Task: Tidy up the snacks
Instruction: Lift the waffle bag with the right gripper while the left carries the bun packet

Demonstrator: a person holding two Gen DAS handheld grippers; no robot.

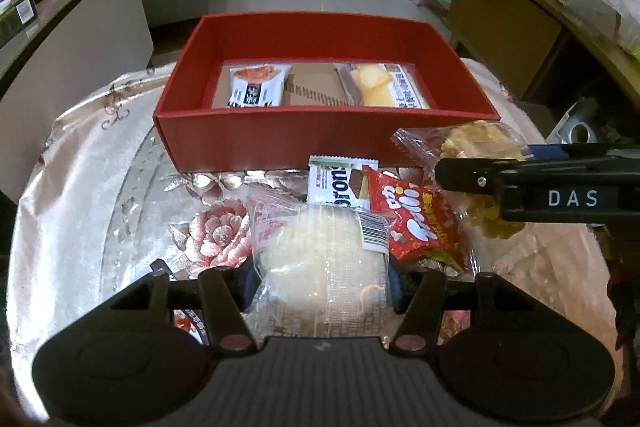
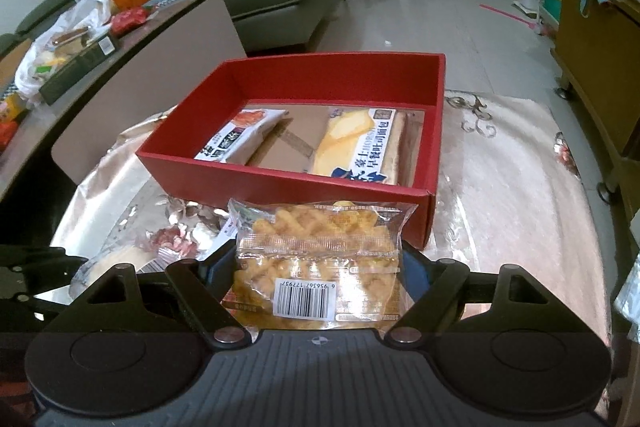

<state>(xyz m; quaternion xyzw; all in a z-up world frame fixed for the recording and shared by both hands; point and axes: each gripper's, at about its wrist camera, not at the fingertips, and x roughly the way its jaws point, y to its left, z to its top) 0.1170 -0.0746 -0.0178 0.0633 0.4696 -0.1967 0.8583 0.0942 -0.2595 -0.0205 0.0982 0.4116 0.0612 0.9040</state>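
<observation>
The open red cardboard box [image 2: 434,131] already holds two packets. Right gripper [image 2: 320,267] clamps the clear packet of yellow lattice crisps [image 2: 320,251]; left gripper [image 1: 320,279] clamps the clear-wrapped pale round cake [image 1: 316,259]. Both look due over the rim next.

Left gripper [image 1: 320,285], right gripper [image 2: 318,267]: fingers clamped on packets.

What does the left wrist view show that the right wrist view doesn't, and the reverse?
Left wrist only: the red snack packet and white wafer packet lying before the box, and the left gripper shut on the pale rice-cake packet.

Right wrist only: the right gripper shut on the yellow lattice-snack packet, barcode up.

Both: the red box holding two packets.
</observation>
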